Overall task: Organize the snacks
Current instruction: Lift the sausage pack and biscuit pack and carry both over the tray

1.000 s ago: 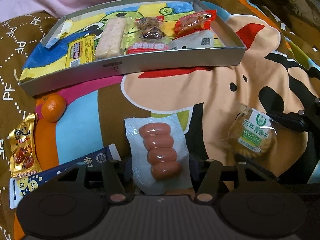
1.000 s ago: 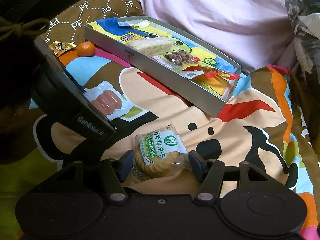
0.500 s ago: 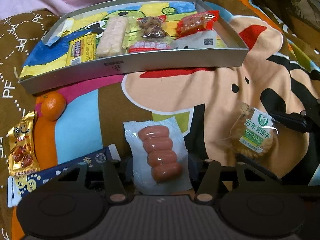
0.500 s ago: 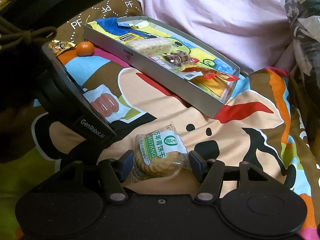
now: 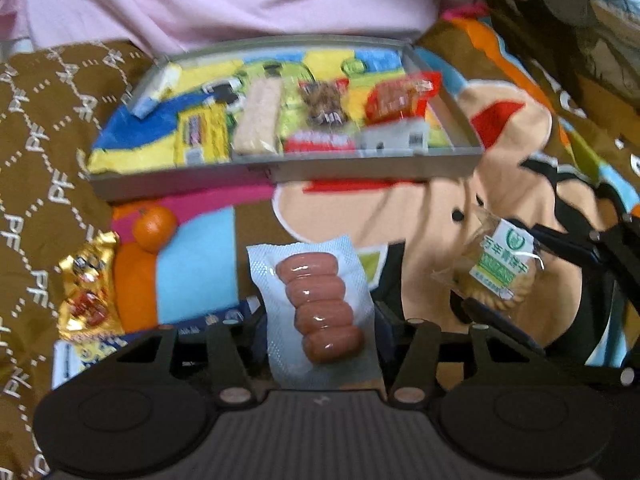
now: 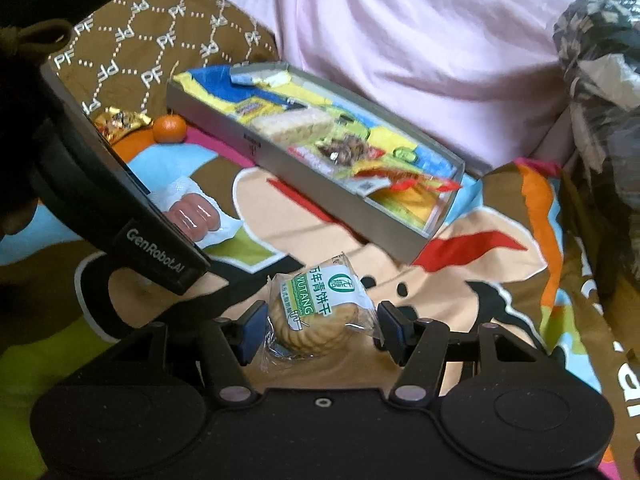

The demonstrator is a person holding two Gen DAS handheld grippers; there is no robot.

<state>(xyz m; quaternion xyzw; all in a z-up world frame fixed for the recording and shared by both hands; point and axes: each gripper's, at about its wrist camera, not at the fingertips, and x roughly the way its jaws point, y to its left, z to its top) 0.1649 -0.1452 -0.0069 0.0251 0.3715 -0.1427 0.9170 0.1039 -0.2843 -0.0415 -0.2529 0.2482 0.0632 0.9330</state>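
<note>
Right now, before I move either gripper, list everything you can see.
grey shallow cardboard tray: one, grey, far side, holds several wrapped snacks
vacuum-packed sausage pack: one, pink, clamped in left gripper
clear-wrapped round biscuit: one, tan, green label, between right gripper's pads
tangerine: one, orange, by tray's left corner
gold foil snack: one, left of tangerine
blue-and-white packet: one, partly hidden
cartoon blanket: one, multicoloured, underneath
left gripper: black
right gripper: black, open

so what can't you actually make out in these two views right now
- Tray snacks, left wrist view: motion blur, wrapper print unreadable.
- Blue box, left wrist view: mostly hidden behind the left gripper.
- Sausage pack, right wrist view: near half covered by the left gripper's body.
- Biscuit pack, right wrist view: unclear whether the right gripper pads touch the wrapper.
</note>
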